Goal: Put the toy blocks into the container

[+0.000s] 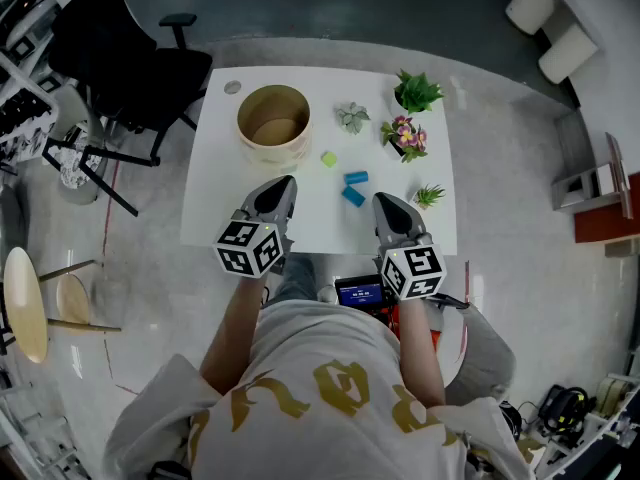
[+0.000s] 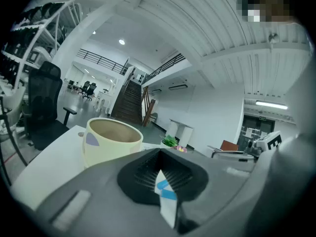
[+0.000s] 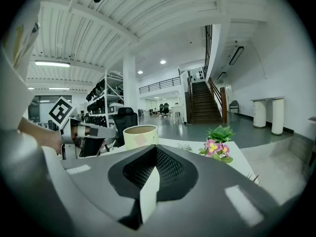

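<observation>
Nearest me, left gripper shut, empty, over table near edge. Cream container beyond it looks empty, so nothing's in yet. Then green block, 2 blue blocks on tabletop; right gripper shut, empty too. All 3 still to go.

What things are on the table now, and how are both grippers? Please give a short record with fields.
table: white
container: round, cream, far left part, no block seen inside
green block: on table, right of container
blue blocks: two, close together, nearer than green block
small plants: four, right side
left gripper: jaws together, empty
right gripper: jaws together, empty
</observation>
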A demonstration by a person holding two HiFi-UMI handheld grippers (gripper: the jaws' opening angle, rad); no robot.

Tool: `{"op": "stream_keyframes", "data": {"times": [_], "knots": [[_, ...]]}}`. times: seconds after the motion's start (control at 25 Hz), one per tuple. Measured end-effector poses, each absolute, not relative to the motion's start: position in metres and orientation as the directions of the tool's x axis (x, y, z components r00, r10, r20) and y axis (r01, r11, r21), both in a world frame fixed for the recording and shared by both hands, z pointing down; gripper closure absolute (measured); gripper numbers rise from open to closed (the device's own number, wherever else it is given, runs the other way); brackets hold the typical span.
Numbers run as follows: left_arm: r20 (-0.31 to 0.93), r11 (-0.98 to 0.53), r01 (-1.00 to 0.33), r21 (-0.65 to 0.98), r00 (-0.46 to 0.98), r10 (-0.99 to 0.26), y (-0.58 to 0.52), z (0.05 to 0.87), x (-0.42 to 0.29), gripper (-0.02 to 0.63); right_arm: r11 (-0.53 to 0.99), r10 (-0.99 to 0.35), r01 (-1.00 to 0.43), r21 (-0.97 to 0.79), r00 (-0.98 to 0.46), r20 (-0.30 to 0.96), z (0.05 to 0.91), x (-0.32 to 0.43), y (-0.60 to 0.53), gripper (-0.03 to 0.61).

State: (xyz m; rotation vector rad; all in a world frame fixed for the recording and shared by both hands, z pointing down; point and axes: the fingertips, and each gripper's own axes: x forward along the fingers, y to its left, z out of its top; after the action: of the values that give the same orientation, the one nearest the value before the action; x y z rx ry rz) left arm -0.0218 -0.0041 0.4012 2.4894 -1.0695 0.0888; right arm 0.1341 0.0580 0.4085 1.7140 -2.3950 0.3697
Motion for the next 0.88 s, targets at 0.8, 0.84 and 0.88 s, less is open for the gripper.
{"op": "stream_keyframes", "data": {"times": [0.8, 0.84, 0.88], "knots": [[0.377, -0.610, -0.731, 0.307, 0.682, -0.627, -0.004, 0.453, -0.018, 0.614, 0.352, -0.845, -0.936, -0.014, -0.324, 0.426, 0.449, 0.128, 0.054, 0.468], [0.389, -0.615, -0.728, 0.301, 0.683, -0.618, -0.003, 0.457, -0.017, 0.614, 0.351, -0.843, -0.936, -0.012, -0.321, 0.433, 0.452, 0.129, 0.053, 0.463], [0.399, -0.621, -0.724, 0.300, 0.686, -0.608, -0.002, 0.461, -0.016, 0.614, 0.349, -0.841, -0.937, -0.012, -0.318, 0.438, 0.454, 0.130, 0.053, 0.462]]}}
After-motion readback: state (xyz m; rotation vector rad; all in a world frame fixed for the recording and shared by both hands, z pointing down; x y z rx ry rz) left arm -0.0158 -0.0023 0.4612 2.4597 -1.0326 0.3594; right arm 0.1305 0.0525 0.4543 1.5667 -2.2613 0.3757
